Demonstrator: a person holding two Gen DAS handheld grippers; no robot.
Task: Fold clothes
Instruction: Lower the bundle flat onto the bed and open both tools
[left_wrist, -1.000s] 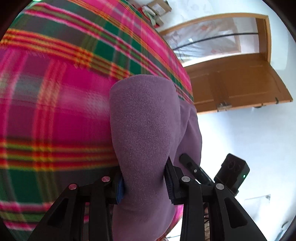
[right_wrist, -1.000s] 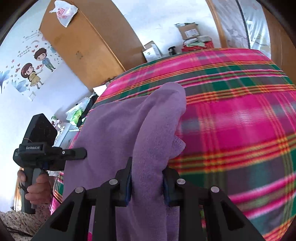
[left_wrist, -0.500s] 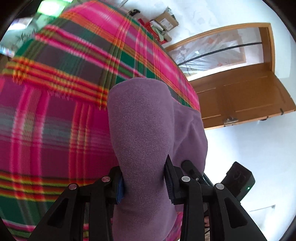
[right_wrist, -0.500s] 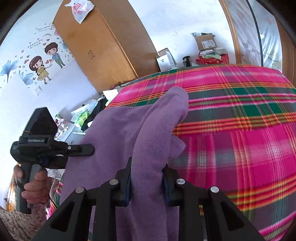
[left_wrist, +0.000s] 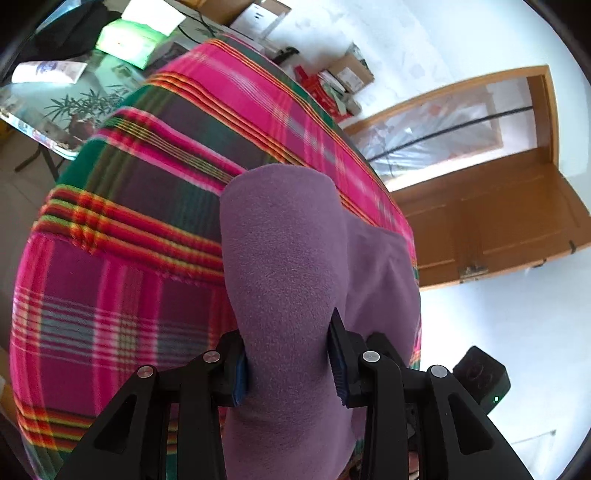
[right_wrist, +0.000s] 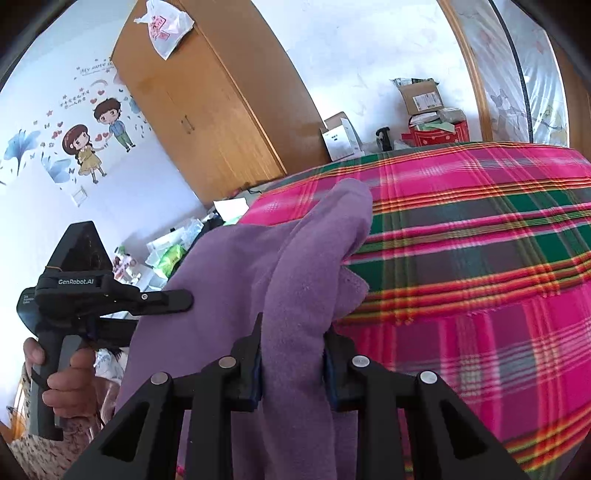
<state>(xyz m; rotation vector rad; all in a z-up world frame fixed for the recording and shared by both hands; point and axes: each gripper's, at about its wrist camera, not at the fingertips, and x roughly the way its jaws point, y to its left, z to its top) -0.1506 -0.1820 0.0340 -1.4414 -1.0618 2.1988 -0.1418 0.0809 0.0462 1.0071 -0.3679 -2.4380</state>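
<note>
While your left gripper (left_wrist: 288, 363) clamps a bunched fold of the purple cloth (left_wrist: 284, 266) at six o'clock, your right gripper (right_wrist: 293, 363) likewise pinches it, the cloth stretched between them over the plaid blanket (right_wrist: 480, 258).

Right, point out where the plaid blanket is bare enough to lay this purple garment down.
The pink-and-green plaid blanket lies bare ahead and to the right of the right gripper, as far as the boxes at its far edge. The left gripper sees open plaid ahead and to its left. The purple fleece garment, clamped in both, covers the stretch between them. The side table beyond is cluttered.
</note>
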